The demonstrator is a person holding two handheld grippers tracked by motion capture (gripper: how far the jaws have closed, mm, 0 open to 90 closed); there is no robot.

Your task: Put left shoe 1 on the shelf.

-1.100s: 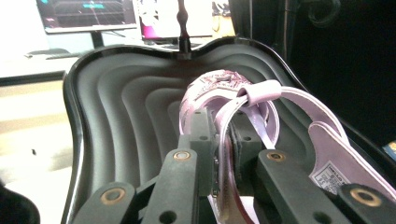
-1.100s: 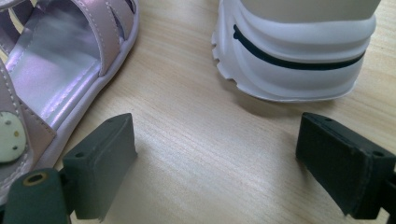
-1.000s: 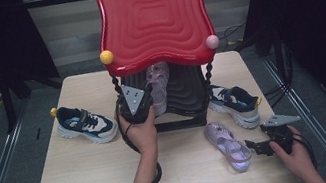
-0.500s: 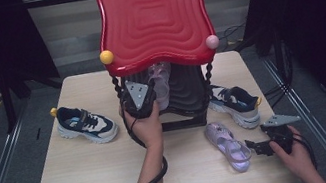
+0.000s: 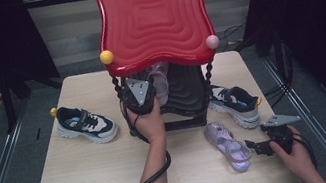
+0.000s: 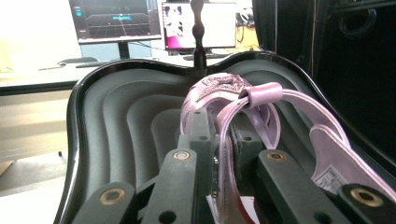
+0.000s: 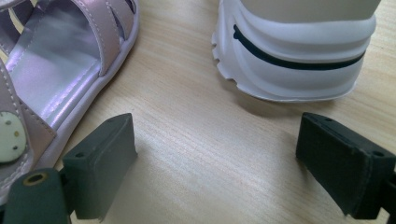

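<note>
The left gripper (image 6: 219, 154) is clamped on a thin strap of the lilac sandal (image 6: 261, 116), holding it over the black lower shelf (image 6: 121, 116) under the red canopy (image 5: 154, 19), at about twelve o'clock from the table (image 5: 89, 175) centre. The shoe looks light and floppy, its plastic straps slick, so I'd guess the heel strap is the handiest hold; its long axis seems to run toward twelve, though which end leads I cannot tell. The right gripper (image 7: 215, 158) rests wide open and empty at four o'clock beside the second sandal (image 5: 229, 145).

You look down on the table (image 5: 90, 180) from above its near side. Your left camera faces close into the black tray (image 6: 116, 121); your right skims the tabletop.
</note>
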